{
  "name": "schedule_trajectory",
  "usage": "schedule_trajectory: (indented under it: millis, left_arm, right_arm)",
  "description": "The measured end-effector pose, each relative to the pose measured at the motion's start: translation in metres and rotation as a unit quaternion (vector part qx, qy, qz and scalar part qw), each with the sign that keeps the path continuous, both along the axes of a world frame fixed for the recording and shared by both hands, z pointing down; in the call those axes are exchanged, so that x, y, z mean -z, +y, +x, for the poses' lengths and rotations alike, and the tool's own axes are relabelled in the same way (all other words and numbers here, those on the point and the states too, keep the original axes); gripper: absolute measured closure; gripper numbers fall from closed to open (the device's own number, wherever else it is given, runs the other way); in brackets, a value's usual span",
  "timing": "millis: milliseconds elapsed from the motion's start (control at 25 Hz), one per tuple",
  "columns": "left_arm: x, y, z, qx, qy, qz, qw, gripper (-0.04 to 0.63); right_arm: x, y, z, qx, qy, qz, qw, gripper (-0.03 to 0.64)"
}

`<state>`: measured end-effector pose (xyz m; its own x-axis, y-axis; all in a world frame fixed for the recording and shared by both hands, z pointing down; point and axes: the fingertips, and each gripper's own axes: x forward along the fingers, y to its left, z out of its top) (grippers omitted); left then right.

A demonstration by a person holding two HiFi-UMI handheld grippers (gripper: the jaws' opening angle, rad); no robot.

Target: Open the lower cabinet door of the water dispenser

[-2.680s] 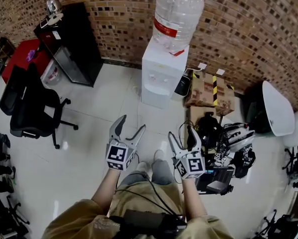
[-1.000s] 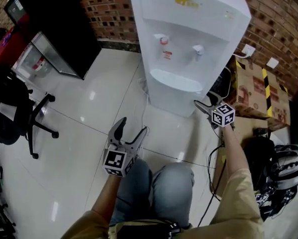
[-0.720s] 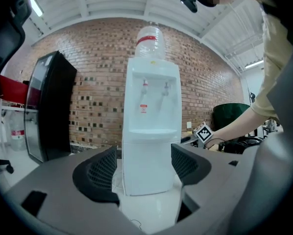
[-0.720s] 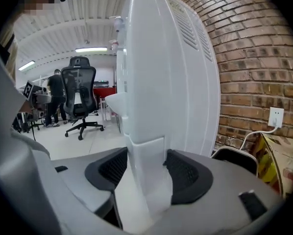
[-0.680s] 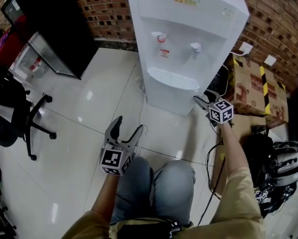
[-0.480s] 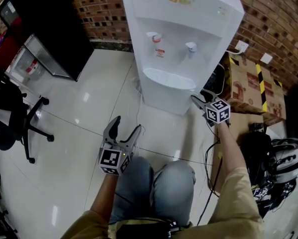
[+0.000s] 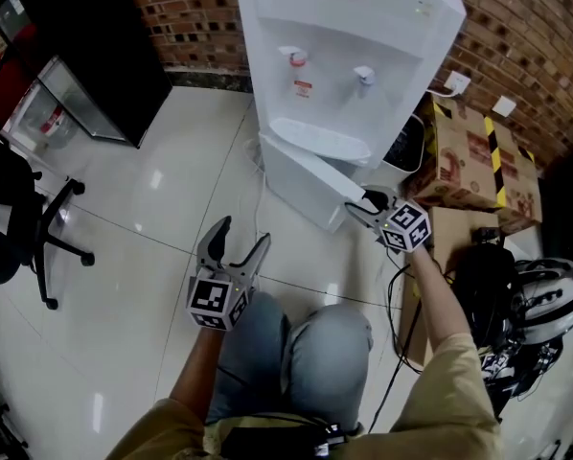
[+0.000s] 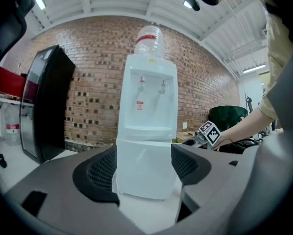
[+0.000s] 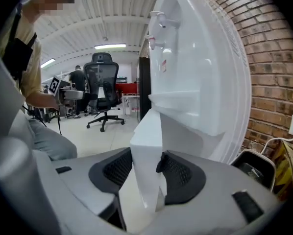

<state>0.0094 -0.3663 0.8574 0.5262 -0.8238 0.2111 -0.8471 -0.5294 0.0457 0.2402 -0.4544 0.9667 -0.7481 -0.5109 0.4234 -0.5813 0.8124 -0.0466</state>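
Whereas half a second ago the lower cabinet door [image 7: 310,172] lay flush with the front of the water dispenser [image 7: 349,56], it now stands swung out at an angle, its free edge drawn toward the person. The opening is under way, though I judge it not yet finished. The right hand-held gripper [image 7: 363,204] has just been closing its jaws and now pinches that free edge between its pads, almost fully shut. The left hand-held gripper [image 7: 240,238] hovers over the floor [image 7: 152,209], jaws wide apart and empty, well apart from the dispenser.
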Motion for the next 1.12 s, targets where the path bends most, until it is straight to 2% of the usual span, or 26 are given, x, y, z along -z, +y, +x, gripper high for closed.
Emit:
schedule_trajectory:
  millis: [240,320,560,600,680,800,920,1120]
  left_arm:
    - [-0.002,0.015,-0.022,0.021,-0.002,0.000,0.9998,0.264]
    - [-0.003,0.019,-0.035,0.036,-0.003,0.001,0.9993,0.264]
    - [-0.003,0.037,-0.092,0.103,0.001,0.007,0.9947,0.264]
    - [-0.003,0.040,-0.104,0.117,0.002,0.007,0.9931,0.264]
    - [-0.002,0.048,-0.125,0.144,0.004,0.008,0.9895,0.264]
    - [-0.001,0.062,-0.154,0.181,0.004,0.008,0.9834,0.264]
    - [0.001,0.077,-0.179,0.212,-0.001,0.009,0.9772,0.264]
    - [0.002,0.101,-0.218,0.254,-0.006,0.008,0.9671,0.264]
  right_arm:
    - [0.001,0.051,-0.082,0.032,-0.034,0.024,0.999,0.389]
    - [0.001,0.062,-0.119,0.046,-0.048,0.026,0.997,0.364]
    - [0.001,0.075,-0.214,0.059,-0.081,0.005,0.995,0.345]
    - [0.002,0.078,-0.229,0.073,-0.089,0.001,0.993,0.346]
    - [0.003,0.083,-0.261,0.113,-0.098,-0.004,0.989,0.400]
    - [-0.001,0.074,-0.306,0.135,-0.072,0.004,0.988,0.400]
    - [-0.003,0.049,-0.348,0.113,-0.074,0.006,0.991,0.400]
    - [-0.002,0.004,-0.395,0.027,-0.115,0.008,0.993,0.367]
